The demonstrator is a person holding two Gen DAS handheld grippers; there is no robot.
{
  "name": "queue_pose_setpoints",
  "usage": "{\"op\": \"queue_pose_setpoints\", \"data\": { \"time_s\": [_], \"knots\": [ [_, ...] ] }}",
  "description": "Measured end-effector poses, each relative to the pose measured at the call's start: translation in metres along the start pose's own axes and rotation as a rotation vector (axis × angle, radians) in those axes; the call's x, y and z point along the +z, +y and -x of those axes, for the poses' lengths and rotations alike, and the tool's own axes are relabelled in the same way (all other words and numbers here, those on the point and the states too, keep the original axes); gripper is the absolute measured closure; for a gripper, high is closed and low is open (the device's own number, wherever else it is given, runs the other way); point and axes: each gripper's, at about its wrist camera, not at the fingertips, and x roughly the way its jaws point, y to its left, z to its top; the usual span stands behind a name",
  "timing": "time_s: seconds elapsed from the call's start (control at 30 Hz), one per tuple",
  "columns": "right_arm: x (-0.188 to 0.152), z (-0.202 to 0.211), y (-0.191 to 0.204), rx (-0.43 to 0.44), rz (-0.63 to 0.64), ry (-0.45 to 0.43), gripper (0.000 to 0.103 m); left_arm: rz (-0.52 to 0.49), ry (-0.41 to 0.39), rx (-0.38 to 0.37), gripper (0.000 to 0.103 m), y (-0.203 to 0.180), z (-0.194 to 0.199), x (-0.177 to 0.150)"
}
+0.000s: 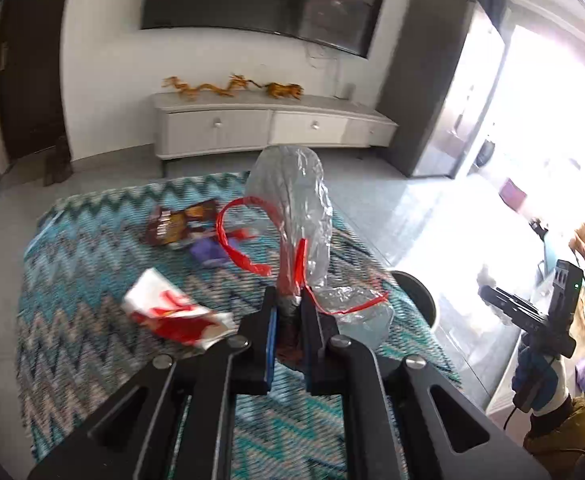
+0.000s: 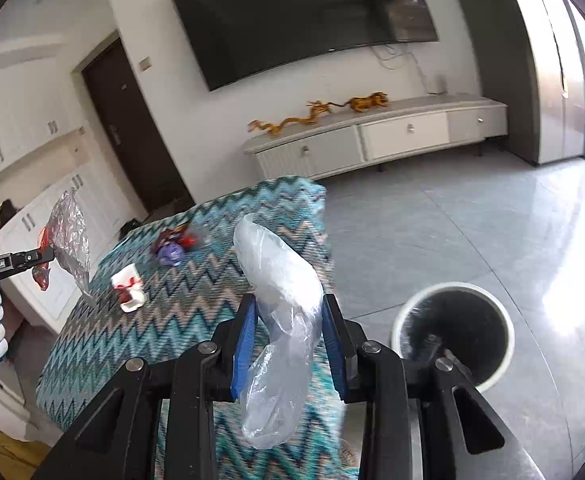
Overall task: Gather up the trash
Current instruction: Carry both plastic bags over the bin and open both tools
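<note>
Zigzag-clothed table (image 2: pixel 164 320): left gripper (image 1: pixel 288 312) clamps red-trimmed wrapper (image 1: pixel 292 200), right gripper (image 2: pixel 290 340) clear bag (image 2: pixel 280 308); next, release both over bin (image 2: pixel 456 332).

Desk cloth (image 2: pixel 196 304) was a zigzag weave in teal, dark navy and beige. Clear crinkled wrapper (image 1: pixel 292 200) carried a red strip along its edge. Paper scrap (image 1: pixel 172 312) was white with red print. Snack packet (image 1: pixel 180 224) was brown with gold lettering, a purple scrap (image 1: pixel 208 250) beside it. Second clear bag (image 2: pixel 280 320) was colourless. Bin (image 2: pixel 452 336) had a white rim and black inside. Hand-held gripper pads (image 2: pixel 244 344) were blue on black.
</note>
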Motion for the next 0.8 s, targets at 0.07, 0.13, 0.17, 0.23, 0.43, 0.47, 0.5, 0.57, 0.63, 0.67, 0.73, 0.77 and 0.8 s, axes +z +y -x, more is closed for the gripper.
{"op": "queue_pose_setpoints", "data": {
  "time_s": [0.07, 0.13, 0.17, 0.23, 0.43, 0.47, 0.5, 0.57, 0.63, 0.67, 0.73, 0.77, 0.8],
  "knots": [
    [-0.002, 0.003, -0.017, -0.018, -0.024, -0.002, 0.072, -0.033, 0.026, -0.032, 0.094, -0.025, -0.021, 0.007],
    [-0.006, 0.006, -0.035, -0.042, -0.046, 0.000, 0.072, -0.069, 0.059, -0.065, 0.094, -0.053, -0.045, 0.012],
    [-0.007, 0.006, -0.048, -0.052, -0.062, 0.002, 0.072, -0.087, 0.078, -0.082, 0.094, -0.068, -0.058, 0.015],
    [-0.007, 0.004, -0.064, -0.066, -0.088, 0.005, 0.072, -0.126, 0.111, -0.109, 0.094, -0.099, -0.085, 0.020],
    [-0.012, -0.014, -0.124, -0.105, -0.183, 0.027, 0.072, -0.243, 0.211, -0.159, 0.094, -0.185, -0.174, 0.030],
    [-0.013, -0.018, -0.134, -0.110, -0.201, 0.032, 0.072, -0.258, 0.234, -0.158, 0.094, -0.200, -0.193, 0.030],
    [-0.013, -0.025, -0.146, -0.113, -0.223, 0.038, 0.072, -0.270, 0.255, -0.157, 0.094, -0.211, -0.211, 0.030],
    [-0.015, -0.036, -0.165, -0.117, -0.262, 0.049, 0.072, -0.291, 0.299, -0.148, 0.094, -0.229, -0.246, 0.028],
    [-0.019, -0.049, -0.185, -0.122, -0.304, 0.063, 0.072, -0.301, 0.346, -0.134, 0.094, -0.243, -0.284, 0.025],
    [-0.021, -0.055, -0.196, -0.126, -0.325, 0.070, 0.072, -0.306, 0.374, -0.124, 0.093, -0.250, -0.306, 0.023],
    [-0.026, -0.068, -0.216, -0.134, -0.369, 0.085, 0.072, -0.306, 0.424, -0.104, 0.093, -0.260, -0.342, 0.017],
    [-0.028, -0.076, -0.225, -0.139, -0.391, 0.094, 0.072, -0.303, 0.445, -0.100, 0.093, -0.263, -0.356, 0.015],
    [-0.032, -0.084, -0.236, -0.145, -0.416, 0.104, 0.072, -0.299, 0.469, -0.093, 0.093, -0.266, -0.372, 0.011]
  ]
}}
